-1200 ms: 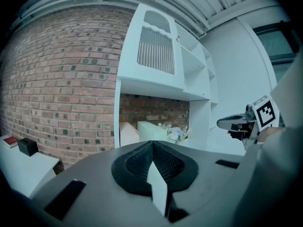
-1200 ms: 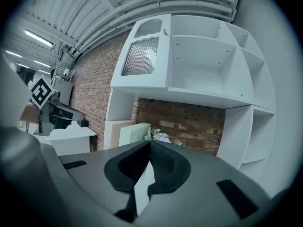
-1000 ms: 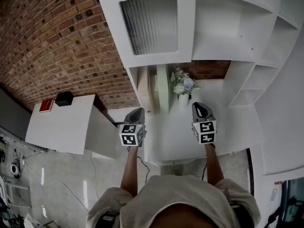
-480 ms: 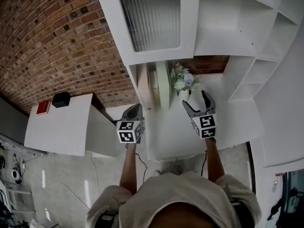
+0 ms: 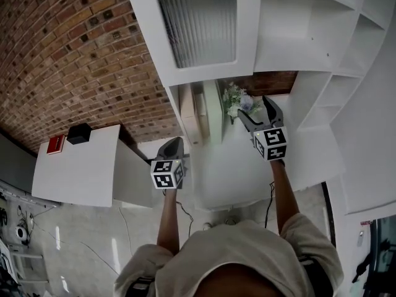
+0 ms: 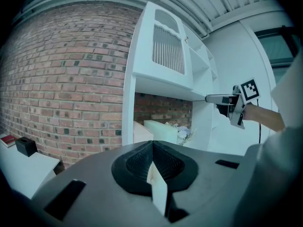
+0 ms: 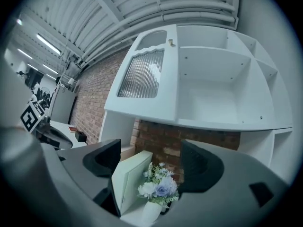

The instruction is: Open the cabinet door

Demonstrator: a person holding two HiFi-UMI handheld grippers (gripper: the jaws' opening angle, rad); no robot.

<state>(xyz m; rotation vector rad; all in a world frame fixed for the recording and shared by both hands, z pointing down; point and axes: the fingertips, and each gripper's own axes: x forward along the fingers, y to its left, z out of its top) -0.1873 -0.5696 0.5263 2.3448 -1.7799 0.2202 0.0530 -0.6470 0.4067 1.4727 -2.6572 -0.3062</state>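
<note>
The white cabinet door with a ribbed glass panel closes the upper left compartment; its small brass knob sits at its upper right corner. The door looks flush with the cabinet. My right gripper is raised below the door, in front of the niche. It is open, its jaws have just been opening, and nothing is between them. My left gripper hangs lower at the left, shut and empty. Neither gripper touches the door.
A vase of pale flowers and leaning white boards stand in the brick-backed niche under the door. Open white shelves fill the cabinet's right side. A low white table at the left carries a red book and a black box.
My right gripper went from shut to wide open and rose toward the cabinet. The left gripper stayed almost where it was, still shut.
</note>
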